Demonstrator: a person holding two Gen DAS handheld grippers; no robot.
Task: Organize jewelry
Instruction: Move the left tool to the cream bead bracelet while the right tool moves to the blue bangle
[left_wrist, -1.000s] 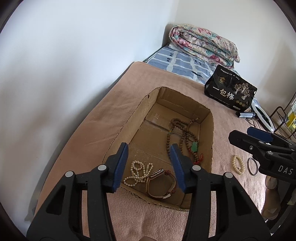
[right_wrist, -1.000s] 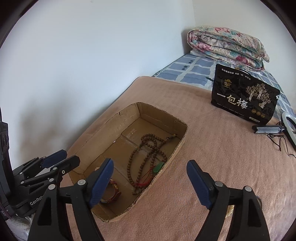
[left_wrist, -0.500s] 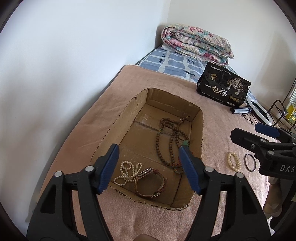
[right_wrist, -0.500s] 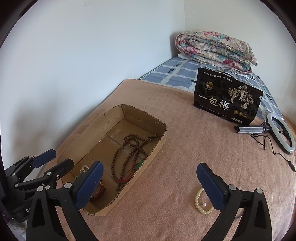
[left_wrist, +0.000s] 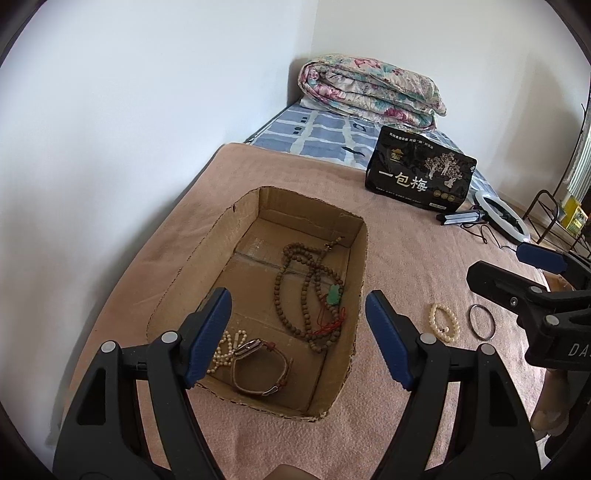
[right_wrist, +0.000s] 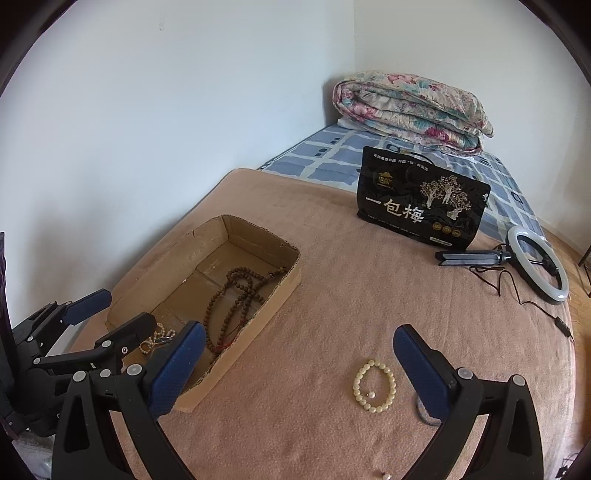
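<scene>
A shallow cardboard box (left_wrist: 360, 266) lies on the pink blanket. Inside it are a long brown bead necklace (left_wrist: 295, 295) with a green pendant, a brown-strap watch (left_wrist: 260, 365) and a cream bead string (left_wrist: 225, 347). My left gripper (left_wrist: 297, 299) hovers open above the box's near end, with nothing between its fingers. On the blanket to the right of the box lie a cream bead bracelet (right_wrist: 375, 386) and a thin metal ring (left_wrist: 482, 321). My right gripper (right_wrist: 299, 330) stands wide open above the blanket, just short of the bracelet. The box (right_wrist: 280, 295) and the left gripper (right_wrist: 122, 310) are to its left.
A black snack bag (right_wrist: 421, 203) stands further back on the blanket. A ring light on a folded tripod (right_wrist: 535, 266) lies with its cable at the right. A folded floral quilt (right_wrist: 410, 107) rests in the far corner. The wall runs along the left. A metal rack (left_wrist: 554, 218) stands at the right edge.
Both grippers' jaws have opened wider. Both have drawn back from the box, and the right one has swung right, so the bracelet now shows between its fingers.
</scene>
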